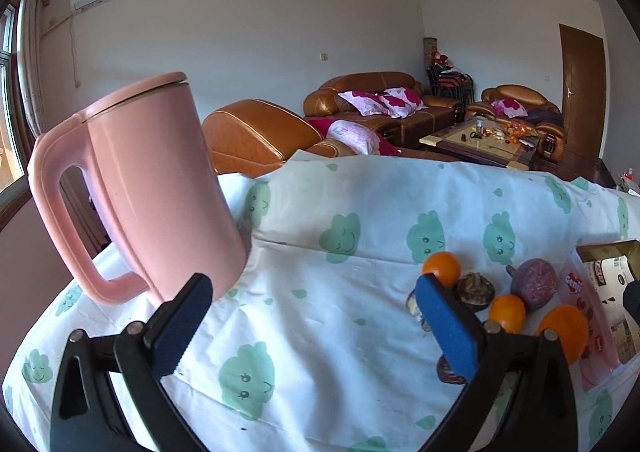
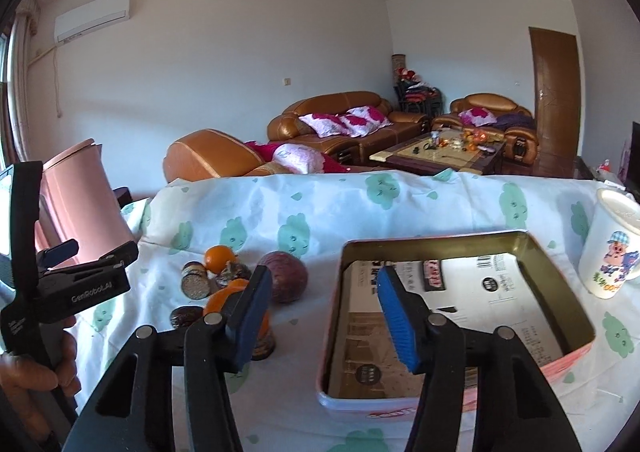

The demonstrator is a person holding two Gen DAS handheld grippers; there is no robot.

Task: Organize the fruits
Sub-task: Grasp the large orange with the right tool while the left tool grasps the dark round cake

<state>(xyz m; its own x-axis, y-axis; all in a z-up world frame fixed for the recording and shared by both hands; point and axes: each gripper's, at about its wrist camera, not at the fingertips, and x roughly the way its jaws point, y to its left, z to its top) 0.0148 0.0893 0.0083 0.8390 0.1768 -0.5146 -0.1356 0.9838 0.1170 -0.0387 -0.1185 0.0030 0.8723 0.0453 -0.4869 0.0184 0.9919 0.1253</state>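
Left wrist view. Left gripper (image 1: 312, 326): jaws wide apart, nothing between them, blue ribbed pads. Kettle (image 1: 148, 188): pink, smooth plastic, lidded, tall, looped handle; just beyond the left finger. Risk: a careless sweep of that finger could tip it, since it looks tall and light. Cloth (image 1: 320, 332): thin white sheet with green cloud print, creased and loose; it may drag and roll the fruit if snagged. Fruit pile at right: oranges (image 1: 442, 268), small, round, glossy; passion fruit (image 1: 534, 282), purple, dull, egg-shaped; dark brown lumps (image 1: 475, 290), rough-skinned, kind unclear. Pile sits close beside the tin (image 1: 608, 252), whose edge shows at the frame's right.

Right wrist view. Right gripper (image 2: 324, 316): jaws part-open, empty, hovering between pile and tin. Nearest orange (image 2: 224, 298) lies partly behind the left finger, not between the pads. Risk: round, slick skin may squirt from a hasty pinch or roll off the table; neighbours touch, so one nudge may scatter several. Tin: rectangular, pink outside, brassy inside walls, printed card on the floor, no fruit in it yet. Risk: a finger catching the thin rim could shove it. Mug (image 2: 608, 248): white, glazed, cartoon print, beside the tin's far corner. Left gripper in a hand (image 2: 60, 356) at frame's left.
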